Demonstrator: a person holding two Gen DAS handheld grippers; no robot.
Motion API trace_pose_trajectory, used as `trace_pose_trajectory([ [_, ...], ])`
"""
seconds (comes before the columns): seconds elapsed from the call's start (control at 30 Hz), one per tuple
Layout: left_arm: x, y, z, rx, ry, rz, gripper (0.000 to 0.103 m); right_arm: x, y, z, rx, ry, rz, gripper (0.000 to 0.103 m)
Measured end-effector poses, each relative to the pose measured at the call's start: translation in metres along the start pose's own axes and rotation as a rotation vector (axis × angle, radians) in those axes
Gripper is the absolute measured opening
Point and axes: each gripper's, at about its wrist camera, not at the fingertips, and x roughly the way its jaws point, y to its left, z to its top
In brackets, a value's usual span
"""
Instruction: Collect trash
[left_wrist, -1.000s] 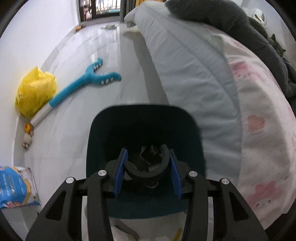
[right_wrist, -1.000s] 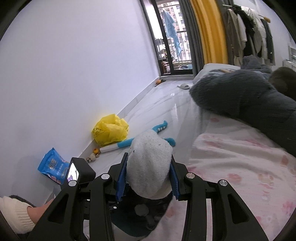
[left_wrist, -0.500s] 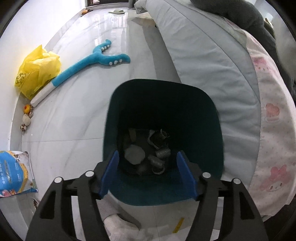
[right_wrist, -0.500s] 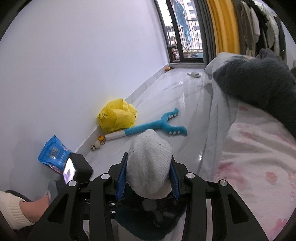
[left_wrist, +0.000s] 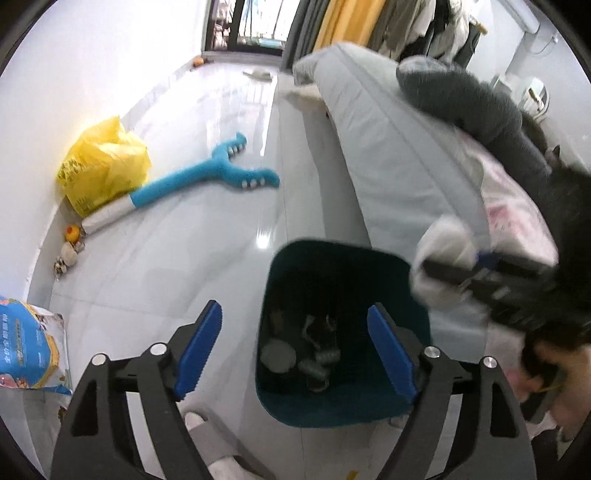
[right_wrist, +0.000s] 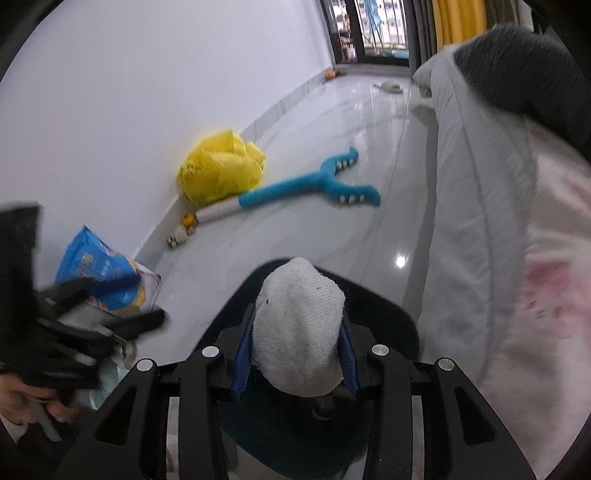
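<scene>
A dark teal trash bin (left_wrist: 291, 291) stands on the floor beside the bed and holds several bits of trash (left_wrist: 314, 354). My left gripper (left_wrist: 295, 349) is open and empty above the bin's near left side. My right gripper (right_wrist: 295, 354) is shut on a white sock (right_wrist: 299, 325) and holds it over the bin (right_wrist: 384, 314). In the left wrist view the right gripper with the sock (left_wrist: 443, 254) comes in blurred over the bin's right rim.
A yellow plastic bag (left_wrist: 103, 162), a blue forked plush toy (left_wrist: 207, 177) and small toys (left_wrist: 70, 240) lie by the left wall. A blue packet (left_wrist: 26, 343) lies near left. The bed (left_wrist: 406, 155) with a grey blanket runs along the right.
My left gripper let a dark ring-shaped piece drop into the bin, opened wide and pulled back to the left. My right gripper carried the sock down over the bin.
</scene>
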Motion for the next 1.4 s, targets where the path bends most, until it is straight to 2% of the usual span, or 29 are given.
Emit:
trace_pose_trajectory([
  [0.17, -0.027, -0.011, 0.011, 0.049, -0.113, 0.015, 0.094, 0.027, -0.002, -0.011, 0.021, 0.079, 0.002, 0.041],
  [0.27, -0.042, -0.019, 0.017, 0.084, -0.171, 0.014, 0.095, 0.04, -0.002, -0.018, 0.017, 0.122, -0.008, 0.042],
  [0.33, -0.052, -0.023, 0.021, 0.095, -0.198, 0.01, 0.096, 0.047, -0.001, -0.021, 0.015, 0.149, -0.011, 0.043],
  [0.53, -0.073, -0.032, 0.033, 0.082, -0.247, -0.015, 0.097, 0.062, 0.004, -0.026, -0.015, 0.211, -0.04, 0.057],
  [0.7, -0.094, -0.044, 0.039, 0.078, -0.287, -0.003, 0.098, 0.052, 0.01, -0.026, -0.025, 0.196, -0.037, 0.058],
  [0.9, -0.11, -0.064, 0.046, 0.068, -0.291, 0.003, 0.1, 0.012, 0.011, -0.028, -0.014, 0.134, -0.02, 0.06],
  [1.0, -0.117, -0.076, 0.048, 0.06, -0.304, -0.006, 0.1, -0.021, 0.008, -0.03, -0.016, 0.071, -0.021, 0.066],
  [1.2, -0.14, -0.108, 0.034, 0.122, -0.366, -0.007, 0.1, -0.106, -0.006, -0.048, 0.015, -0.083, -0.043, 0.079],
  [1.4, -0.163, -0.15, 0.006, 0.207, -0.402, 0.01, 0.1, -0.203, -0.014, -0.077, 0.007, -0.259, -0.129, 0.09],
])
